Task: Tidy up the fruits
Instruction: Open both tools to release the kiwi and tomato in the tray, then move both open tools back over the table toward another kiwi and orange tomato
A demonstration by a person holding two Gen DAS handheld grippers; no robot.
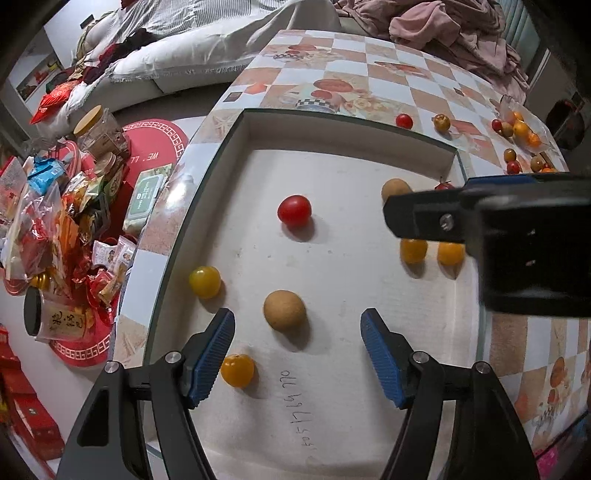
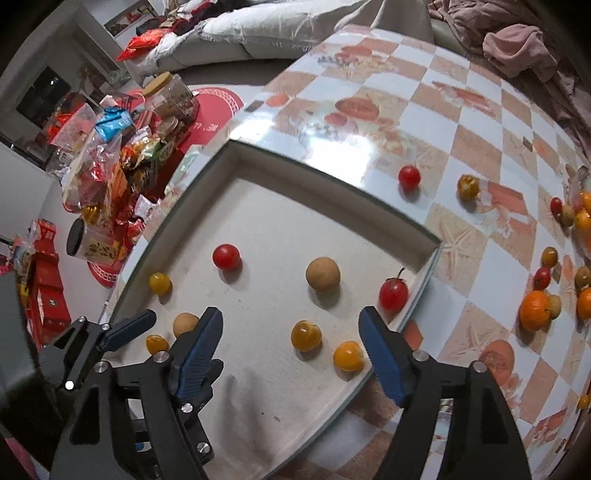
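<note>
A shallow white tray (image 1: 332,122) lies on the checked table and holds several small fruits. My left gripper (image 1: 298,315) is open over it. A brown round fruit (image 1: 284,309) lies between its tips, with a gap on each side. A yellow tomato (image 1: 237,370) rests beside its left finger. A red tomato (image 1: 294,209) lies farther in. My right gripper (image 2: 291,313) is open too. A yellow fruit (image 2: 306,335) sits on the tray floor between its fingers, untouched, and another yellow fruit (image 2: 348,356) lies by its right finger. A stemmed red tomato (image 2: 393,293) is near the tray's right wall.
Loose fruits lie on the table right of the tray: a red tomato (image 2: 409,176), a yellow-brown one (image 2: 468,186), an orange (image 2: 535,310) and more by a plastic bag (image 1: 524,122). Snack packets and jars (image 1: 92,206) crowd the floor left of the table. Pink cloth (image 1: 461,33) lies at the far edge.
</note>
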